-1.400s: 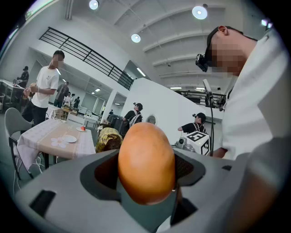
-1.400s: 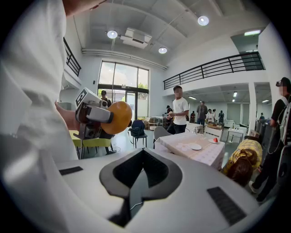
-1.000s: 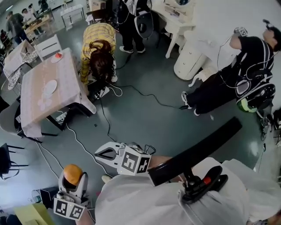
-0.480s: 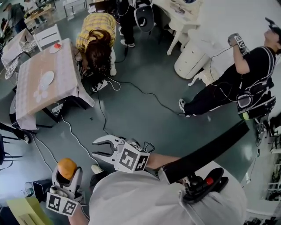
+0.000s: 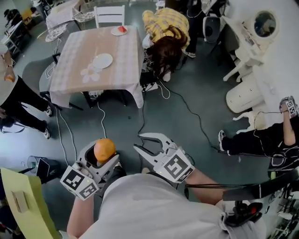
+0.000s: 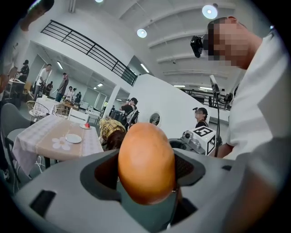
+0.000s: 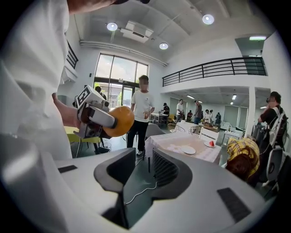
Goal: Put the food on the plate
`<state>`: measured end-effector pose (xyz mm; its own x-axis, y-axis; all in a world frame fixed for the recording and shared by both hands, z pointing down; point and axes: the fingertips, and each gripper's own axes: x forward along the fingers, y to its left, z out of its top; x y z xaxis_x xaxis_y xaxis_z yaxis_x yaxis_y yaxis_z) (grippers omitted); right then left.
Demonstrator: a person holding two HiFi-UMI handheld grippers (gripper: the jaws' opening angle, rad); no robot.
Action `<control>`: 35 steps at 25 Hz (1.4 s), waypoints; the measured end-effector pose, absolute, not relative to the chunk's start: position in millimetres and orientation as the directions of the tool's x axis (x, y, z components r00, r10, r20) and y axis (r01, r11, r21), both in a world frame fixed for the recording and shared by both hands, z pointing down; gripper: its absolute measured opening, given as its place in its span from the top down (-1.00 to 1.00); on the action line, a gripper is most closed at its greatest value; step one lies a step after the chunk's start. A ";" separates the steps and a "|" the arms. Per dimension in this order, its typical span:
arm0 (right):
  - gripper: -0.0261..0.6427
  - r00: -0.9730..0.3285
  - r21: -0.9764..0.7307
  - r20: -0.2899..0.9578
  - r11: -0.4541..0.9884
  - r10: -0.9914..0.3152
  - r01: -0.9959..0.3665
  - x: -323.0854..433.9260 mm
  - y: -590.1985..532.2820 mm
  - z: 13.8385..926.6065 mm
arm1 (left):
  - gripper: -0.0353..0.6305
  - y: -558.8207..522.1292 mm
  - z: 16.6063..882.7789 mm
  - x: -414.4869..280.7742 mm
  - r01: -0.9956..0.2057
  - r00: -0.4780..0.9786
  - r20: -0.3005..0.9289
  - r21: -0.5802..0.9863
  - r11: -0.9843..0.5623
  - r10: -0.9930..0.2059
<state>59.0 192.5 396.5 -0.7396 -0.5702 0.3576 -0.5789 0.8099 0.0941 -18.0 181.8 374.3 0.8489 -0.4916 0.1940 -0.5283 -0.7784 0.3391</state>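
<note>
An orange round fruit (image 5: pixel 104 150) sits between the jaws of my left gripper (image 5: pixel 99 158), which is shut on it; it fills the left gripper view (image 6: pixel 146 163). My right gripper (image 5: pixel 138 142) hovers beside it over the floor, open, with nothing between its fingers (image 7: pixel 138 168). From the right gripper view the fruit (image 7: pixel 118 121) shows at the left. A white plate (image 5: pixel 103 60) lies on the cloth-covered table (image 5: pixel 70 79) some way ahead. It also appears small in both gripper views, plate (image 6: pixel 72 138) and plate (image 7: pixel 188 149).
A small dish with a red piece (image 5: pixel 119 31) sits at the table's far edge. A person in a yellow checked shirt (image 5: pixel 166 30) crouches by the table's right side. Cables (image 5: pixel 187 107) cross the floor. A person (image 5: pixel 16 100) stands at the left; a white chair (image 5: pixel 110 14) is behind the table.
The head view has swung round, so the table now lies ahead at upper left-centre. The right gripper's jaws have gone from shut to open. The left gripper still holds the fruit.
</note>
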 end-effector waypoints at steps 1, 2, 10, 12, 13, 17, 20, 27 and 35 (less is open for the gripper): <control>0.58 -0.735 0.104 0.370 0.811 -0.569 -0.576 48.1 180.3 395.0 | -0.10 169.3 373.2 -27.5 -0.523 0.852 0.190 0.336 -0.783 -0.488; 0.58 -0.728 0.113 0.383 0.811 -0.568 -0.573 37.9 168.7 393.1 | -0.10 158.0 371.5 -36.5 -0.517 0.856 0.186 0.333 -0.788 -0.483; 0.58 -0.712 0.077 0.361 0.780 -0.602 -0.621 -47.4 83.1 388.3 | -0.10 80.4 370.1 -118.0 -0.486 0.874 0.180 0.340 -0.805 -0.452; 0.57 -0.703 0.082 0.363 0.773 -0.611 -0.629 -66.1 65.1 386.6 | -0.10 62.9 373.1 -137.7 -0.481 0.877 0.185 0.339 -0.809 -0.444; 0.58 -0.698 0.093 0.368 0.772 -0.614 -0.629 -74.1 56.2 385.5 | -0.10 53.1 375.5 -146.3 -0.479 0.878 0.188 0.338 -0.810 -0.440; 0.57 -0.681 0.139 0.414 0.781 -0.604 -0.608 -93.2 28.2 383.1 | -0.10 12.4 387.9 -169.4 -0.491 0.871 0.191 0.353 -0.796 -0.452; 0.57 -0.674 0.136 0.424 0.778 -0.605 -0.613 -93.0 2.9 387.2 | -0.10 -21.3 396.7 -173.4 -0.515 0.857 0.198 0.360 -0.778 -0.475; 0.52 -0.698 0.135 0.393 0.788 -0.599 -0.600 -74.1 -89.7 399.4 | -0.10 -124.6 428.8 -150.3 -0.568 0.822 0.263 0.346 -0.746 -0.505; 0.50 -0.734 0.119 0.400 0.825 -0.549 -0.553 -19.8 -191.7 398.7 | -0.10 -257.4 488.3 -91.7 -0.648 0.754 0.411 0.336 -0.684 -0.513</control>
